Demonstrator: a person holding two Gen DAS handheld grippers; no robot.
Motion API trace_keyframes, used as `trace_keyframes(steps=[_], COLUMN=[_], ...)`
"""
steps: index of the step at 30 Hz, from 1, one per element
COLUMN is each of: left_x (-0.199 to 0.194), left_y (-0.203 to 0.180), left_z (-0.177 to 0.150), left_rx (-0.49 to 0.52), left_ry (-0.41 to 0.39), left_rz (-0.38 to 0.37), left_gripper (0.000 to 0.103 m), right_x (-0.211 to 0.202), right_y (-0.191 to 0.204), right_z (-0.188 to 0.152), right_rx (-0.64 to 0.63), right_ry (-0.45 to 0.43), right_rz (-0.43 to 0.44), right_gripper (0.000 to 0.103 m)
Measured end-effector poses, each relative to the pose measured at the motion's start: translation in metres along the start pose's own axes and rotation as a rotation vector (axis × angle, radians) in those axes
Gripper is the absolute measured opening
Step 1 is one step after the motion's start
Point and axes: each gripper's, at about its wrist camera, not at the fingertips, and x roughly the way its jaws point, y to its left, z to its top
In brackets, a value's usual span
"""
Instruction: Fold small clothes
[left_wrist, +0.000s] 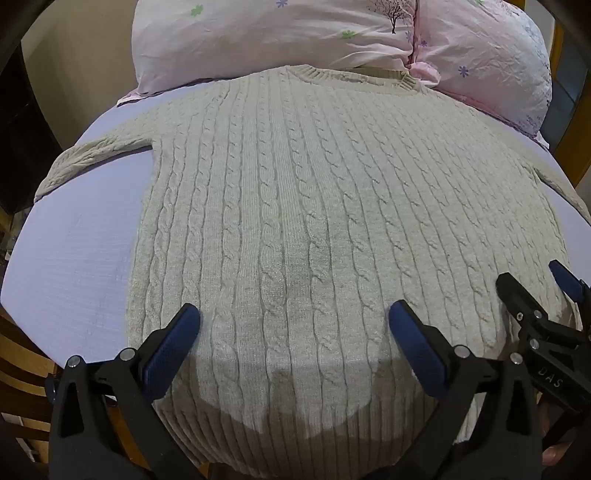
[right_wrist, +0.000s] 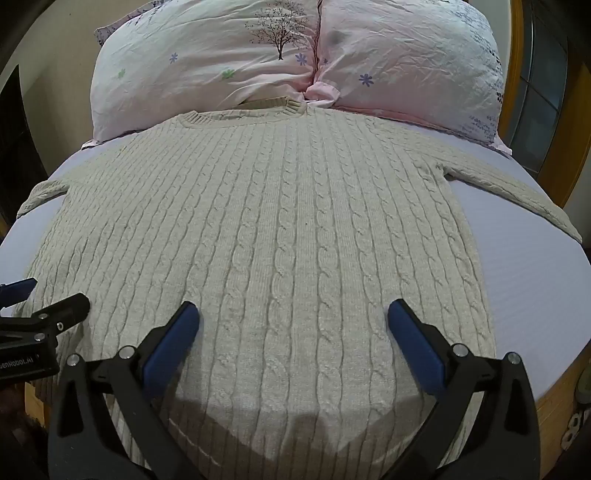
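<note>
A cream cable-knit sweater (left_wrist: 295, 206) lies flat on the bed, neck toward the pillows, both sleeves spread out sideways; it also shows in the right wrist view (right_wrist: 280, 229). My left gripper (left_wrist: 294, 317) is open and empty, hovering above the lower left part of the sweater near the hem. My right gripper (right_wrist: 293, 314) is open and empty above the lower right part. The right gripper shows at the right edge of the left wrist view (left_wrist: 532, 291). The left gripper shows at the left edge of the right wrist view (right_wrist: 40, 295).
The sweater lies on a pale lilac sheet (left_wrist: 85, 251), also seen in the right wrist view (right_wrist: 532, 280). Two pink flowered pillows (right_wrist: 207, 62) lean at the head of the bed, touching the collar. A wooden bed frame (right_wrist: 557, 398) edges the mattress.
</note>
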Motion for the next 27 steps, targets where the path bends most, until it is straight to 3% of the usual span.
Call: trace_keyframes(steps=[27], left_x=[-0.0002], left_y=[0.0001], left_z=[0.0000], left_rx=[-0.001], left_ry=[-0.004], left_rz=[-0.001], left_gripper=[0.102], right_x=[-0.0003], right_y=[-0.0005], right_z=[0.0002], right_rx=[0.000], right_ry=[0.001], right_rz=[0.000], right_gripper=[0.101])
